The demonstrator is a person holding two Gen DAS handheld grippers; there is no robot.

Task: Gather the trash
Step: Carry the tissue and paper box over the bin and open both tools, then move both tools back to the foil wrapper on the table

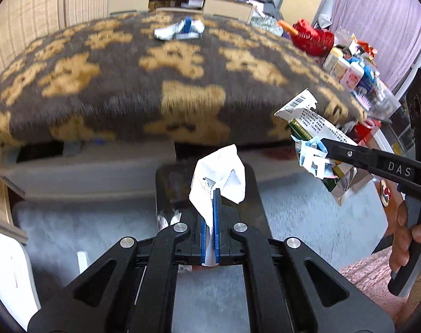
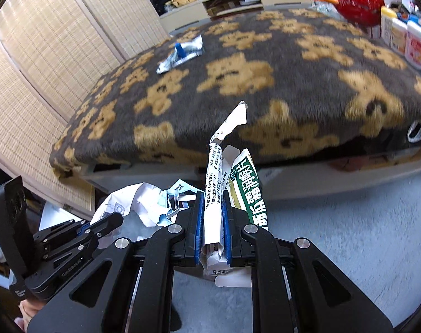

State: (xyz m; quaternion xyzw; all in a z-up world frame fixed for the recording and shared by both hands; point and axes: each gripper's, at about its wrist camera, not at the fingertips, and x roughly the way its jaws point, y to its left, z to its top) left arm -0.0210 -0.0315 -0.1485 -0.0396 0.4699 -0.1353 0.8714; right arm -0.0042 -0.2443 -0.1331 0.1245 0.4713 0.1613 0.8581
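**Both grippers hold trash**

My left gripper (image 1: 213,194) pinches a crumpled white paper (image 1: 224,174) between its blue pads. My right gripper (image 2: 212,197) clamps a flattened carton (image 2: 227,172) with torn scraps. Ahead of both, a blue-and-white wrapper (image 1: 180,29) lies on the bear-print blanket (image 1: 127,88).

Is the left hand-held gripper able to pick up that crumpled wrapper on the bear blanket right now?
Probably not: the left hand-held gripper is already shut on white paper. The path over the bear blanket to the crumpled wrapper looks free.
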